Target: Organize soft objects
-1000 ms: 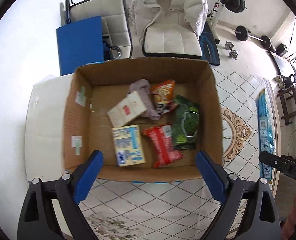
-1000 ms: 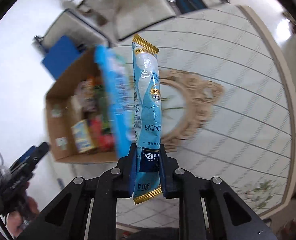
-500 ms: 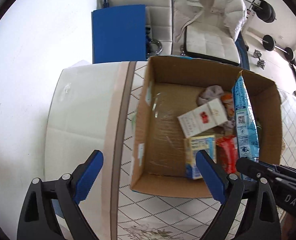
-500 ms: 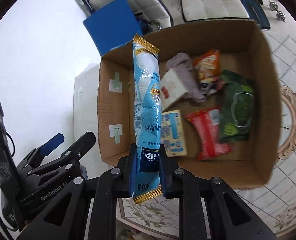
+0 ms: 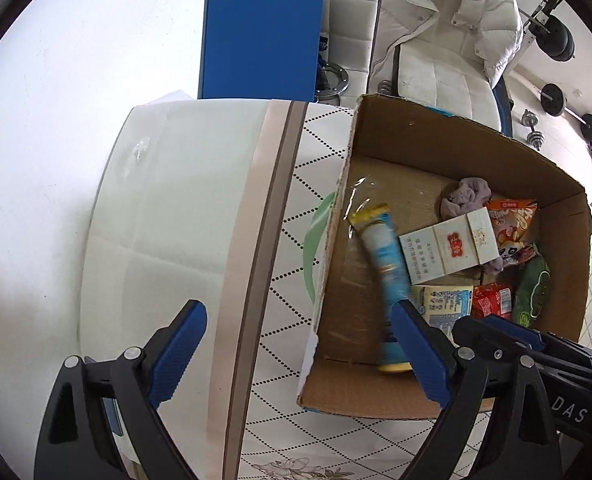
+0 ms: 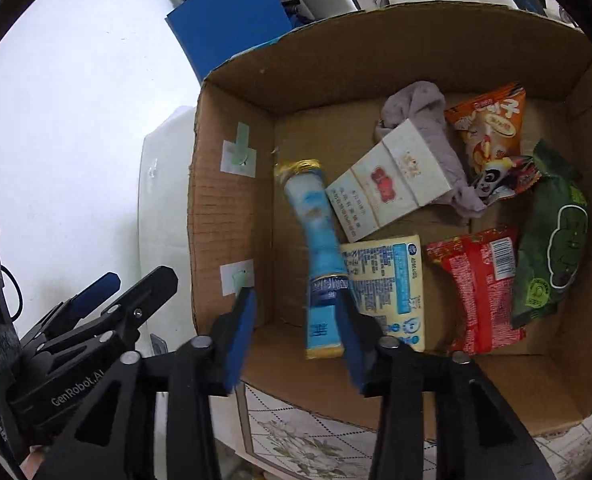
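Note:
A long light-blue packet [image 6: 318,240] lies blurred in the left part of the cardboard box [image 6: 231,216], just below my right gripper [image 6: 296,328], which is open over the box's near wall. It also shows in the left wrist view [image 5: 384,264]. The box [image 5: 336,240] holds a white tissue pack [image 6: 392,184], a grey cloth [image 6: 424,116], an orange snack bag [image 6: 492,128], a green bag [image 6: 556,240], a red packet [image 6: 484,284] and a yellow-blue packet [image 6: 384,276]. My left gripper [image 5: 296,352] is open and empty over the table, left of the box.
The box stands on a white patterned table [image 5: 183,220]. Behind it are a blue panel [image 5: 259,40], a chair with a white padded jacket [image 5: 448,40] and dumbbells [image 5: 564,100] on the floor. The other gripper's body [image 5: 544,364] reaches in from the right.
My right gripper has opened and let go of the light-blue packet, which has dropped into the box. My left gripper has shifted further left of the box.

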Motion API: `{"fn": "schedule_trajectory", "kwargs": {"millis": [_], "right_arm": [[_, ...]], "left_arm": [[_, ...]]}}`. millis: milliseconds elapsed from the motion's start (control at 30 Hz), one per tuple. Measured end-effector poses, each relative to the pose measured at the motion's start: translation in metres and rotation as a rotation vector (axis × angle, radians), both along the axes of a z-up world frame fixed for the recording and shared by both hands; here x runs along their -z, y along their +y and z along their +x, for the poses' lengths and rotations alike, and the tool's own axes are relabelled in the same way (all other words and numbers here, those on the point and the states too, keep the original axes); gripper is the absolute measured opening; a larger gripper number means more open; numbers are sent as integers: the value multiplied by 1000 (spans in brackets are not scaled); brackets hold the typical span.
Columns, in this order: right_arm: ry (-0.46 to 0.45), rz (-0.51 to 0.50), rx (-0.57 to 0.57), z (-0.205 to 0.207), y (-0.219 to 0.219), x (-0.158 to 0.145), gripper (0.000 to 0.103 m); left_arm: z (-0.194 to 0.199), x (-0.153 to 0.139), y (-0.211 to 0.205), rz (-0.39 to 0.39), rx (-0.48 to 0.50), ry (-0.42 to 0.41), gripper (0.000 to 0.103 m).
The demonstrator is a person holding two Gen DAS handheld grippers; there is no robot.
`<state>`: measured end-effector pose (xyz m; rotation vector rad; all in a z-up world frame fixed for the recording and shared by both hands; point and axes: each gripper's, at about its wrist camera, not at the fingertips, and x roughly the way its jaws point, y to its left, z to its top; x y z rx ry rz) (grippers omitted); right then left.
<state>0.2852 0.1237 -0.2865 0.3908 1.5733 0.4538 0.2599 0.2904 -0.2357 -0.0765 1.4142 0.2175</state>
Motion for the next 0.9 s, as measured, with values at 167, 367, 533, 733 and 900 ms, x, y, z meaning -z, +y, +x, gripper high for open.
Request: {"fn": "schedule_trajectory", "kwargs": {"millis": [167, 367, 533, 733, 900], "right_arm": [[-36, -80, 1, -8, -21, -16, 60], [-99, -228, 26, -19, -57, -36, 61], [-132, -328, 53, -29, -91, -48, 70], [-159, -394, 68, -44, -125, -64, 93], [-207, -415, 90, -63, -147, -95, 93]], "left_arm": [[-3, -5, -22, -29, 37, -9, 95], [-11, -15, -61, -53, 95, -34, 95], [-18, -22, -87, -71, 121, -49, 95], [-26, -37, -112, -77, 123, -70, 95], [-46, -80, -128, -58, 117, -145, 95]]}}
